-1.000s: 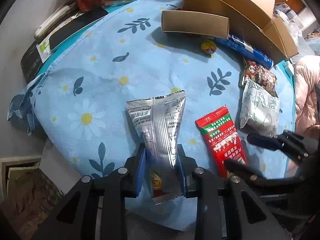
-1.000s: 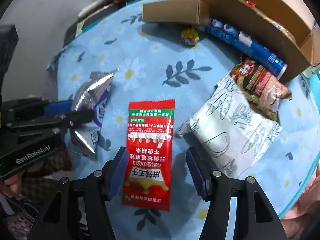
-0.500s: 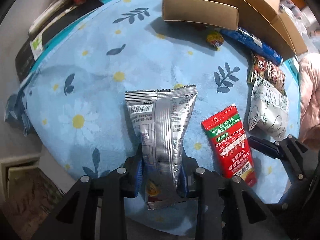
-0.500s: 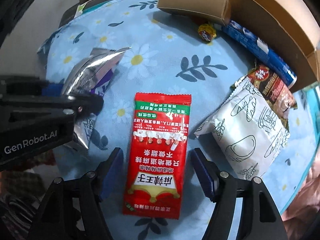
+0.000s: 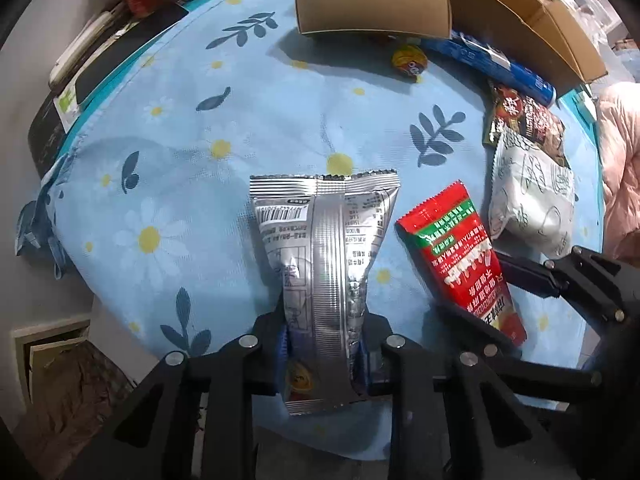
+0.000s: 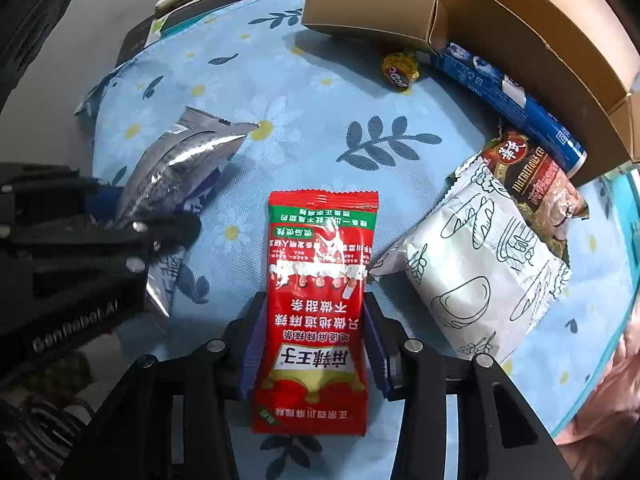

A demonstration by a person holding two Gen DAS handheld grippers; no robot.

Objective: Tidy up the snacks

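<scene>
A silver foil snack packet [image 5: 324, 240] lies back side up on the blue daisy cloth [image 5: 240, 100]. My left gripper [image 5: 322, 320] points down and is shut on its lower half, which the pads pinch narrow. In the right wrist view that packet [image 6: 180, 164] and the left gripper [image 6: 120, 208] sit at the left. A red snack packet [image 6: 320, 280] lies flat beside it. My right gripper [image 6: 312, 340] straddles it, its jaws closing, both blue pads against the packet's long edges. From the left wrist view the red packet [image 5: 460, 256] is to the right, between the right gripper's fingers [image 5: 520, 276].
A white packet with line drawings [image 6: 480, 272] and a dark brown packet [image 6: 540, 184] lie right of the red one. Behind them are a blue tube [image 6: 512, 92], a yellow candy [image 6: 400, 70], a small brown carton [image 6: 368, 12] and an open cardboard box [image 6: 520, 20]. The cloth's edge runs at left and front.
Both grippers have come a little lower over the cloth. The right jaws widened, then closed in onto the red packet's sides. The left stays shut on the silver packet.
</scene>
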